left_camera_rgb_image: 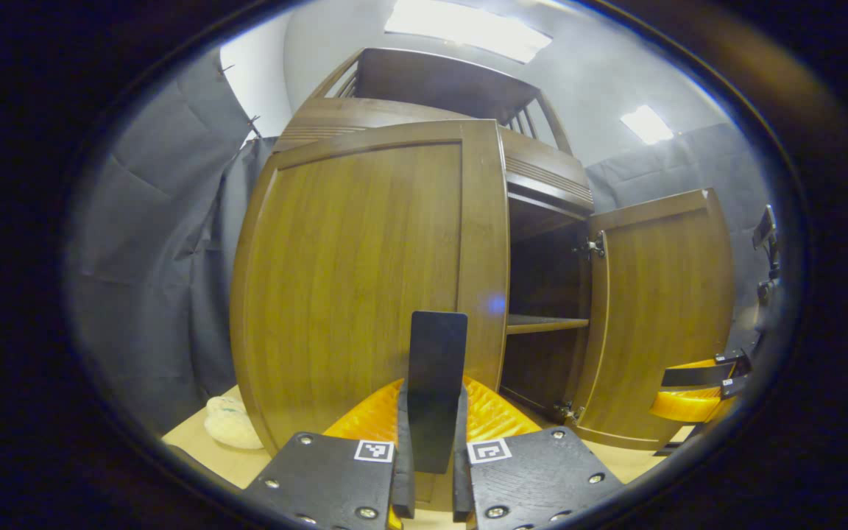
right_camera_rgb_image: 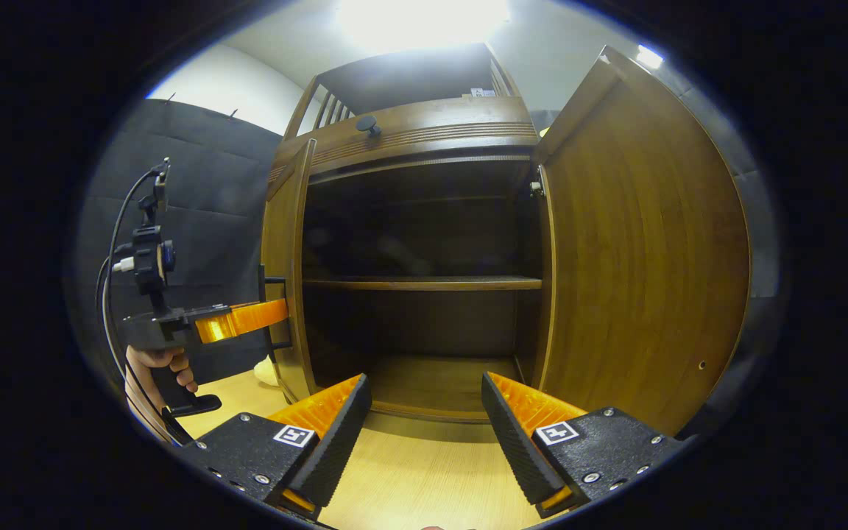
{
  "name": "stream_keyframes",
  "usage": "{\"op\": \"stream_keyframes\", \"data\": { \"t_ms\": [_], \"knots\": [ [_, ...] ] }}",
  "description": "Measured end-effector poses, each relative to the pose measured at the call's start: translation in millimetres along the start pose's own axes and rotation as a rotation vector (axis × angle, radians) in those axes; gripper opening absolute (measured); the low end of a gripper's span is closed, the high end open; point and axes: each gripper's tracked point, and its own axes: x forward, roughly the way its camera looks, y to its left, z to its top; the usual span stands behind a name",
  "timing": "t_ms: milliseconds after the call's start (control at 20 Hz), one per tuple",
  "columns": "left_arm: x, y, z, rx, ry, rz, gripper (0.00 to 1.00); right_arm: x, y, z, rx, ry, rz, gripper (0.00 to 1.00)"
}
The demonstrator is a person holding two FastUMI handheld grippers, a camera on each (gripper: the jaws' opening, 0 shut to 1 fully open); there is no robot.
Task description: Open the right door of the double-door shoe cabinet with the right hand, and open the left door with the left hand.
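In the left gripper view the left claw (left_camera_rgb_image: 435,471) is clamped on the dark handle (left_camera_rgb_image: 436,383) of the left door (left_camera_rgb_image: 350,280), which is swung partly out from the cabinet (left_camera_rgb_image: 542,191); beyond it the right door (left_camera_rgb_image: 659,309) stands open. In the right gripper view the right claw (right_camera_rgb_image: 424,434) is spread wide and holds nothing, facing the open cabinet with its shelf (right_camera_rgb_image: 424,283), the right door just beside its right finger. A hand (right_camera_rgb_image: 163,364) holds the left claw at the left door's edge, above the bench (right_camera_rgb_image: 424,471).
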Motion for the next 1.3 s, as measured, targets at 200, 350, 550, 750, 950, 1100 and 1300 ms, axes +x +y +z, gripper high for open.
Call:
{"op": "stream_keyframes", "data": {
  "t_ms": [200,350,550,750,950,1100,1300],
  "knots": [
    [-4.1,3.3,0.9,0.005,-0.013,0.017,0.28,-4.6,6.6,6.0,-0.015,-0.015,-0.002,0.93],
    [-5.5,2.7,1.8,-0.004,-0.029,0.015,0.28,-7.1,19.9,5.2,-0.013,-0.013,0.02,0.93],
    [-8.1,5.4,0.4,-0.001,-0.03,0.022,0.28,-7.6,33.7,4.3,-0.014,-0.01,0.043,0.92],
    [-3.8,4.2,-2.7,-0.019,-0.025,0.03,0.22,-8.8,45.7,-4.9,-0.005,-0.002,0.057,0.93],
    [-4.9,3.6,0.2,0.005,-0.017,0.05,0.21,-5.2,52.4,-10.0,0.024,-0.005,0.06,0.93],
    [-0.5,-0.3,-2.9,0.033,-0.014,0.08,0.21,-6.4,57.8,-13.0,0.046,-0.007,0.067,0.93],
    [-5.2,-4.4,11.8,0.075,-0.01,0.123,0.12,-9.0,55.0,-18.4,0.069,-0.009,0.057,0.92]
  ]
}}
